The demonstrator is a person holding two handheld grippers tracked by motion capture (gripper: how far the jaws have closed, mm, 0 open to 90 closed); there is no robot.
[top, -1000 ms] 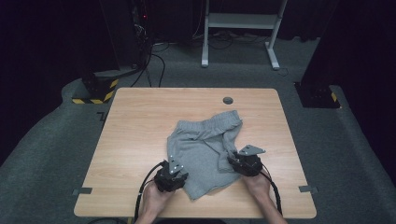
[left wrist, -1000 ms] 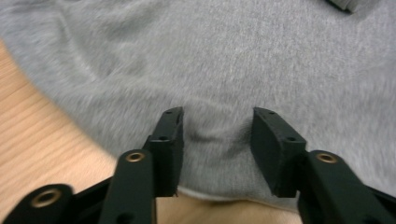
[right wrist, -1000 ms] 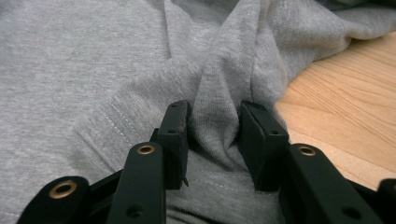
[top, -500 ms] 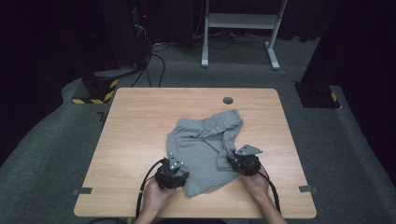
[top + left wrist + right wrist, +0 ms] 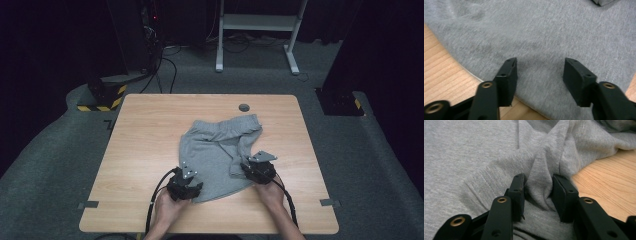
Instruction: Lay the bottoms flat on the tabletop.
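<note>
A pair of grey shorts (image 5: 215,152) lies rumpled on the wooden tabletop (image 5: 145,130), a little toward the near edge and right of the middle, its elastic waistband toward the far edge and its leg hems toward the person. The left claw (image 5: 186,186) sits at the near-left hem, close to the near edge of the tabletop; in the left gripper view its jaws stand apart over flat grey cloth (image 5: 544,45) with the hem running just beneath them and bare wood to the left, and the pads press on nothing. Those jaws have just been closing a little, with only the flat fabric lying under the gap. The right claw (image 5: 256,170) rests at the near-right side of the shorts, where one leg is bunched. In the right gripper view its jaws are drawn in on a raised fold of the fabric (image 5: 539,185), which fills the gap between the two pads and is pinched by them. A small dark round grommet (image 5: 244,107) is set in the tabletop near the far edge, well apart from the shorts' waistband. Each claw is held by a hand reaching in from the near edge.
</note>
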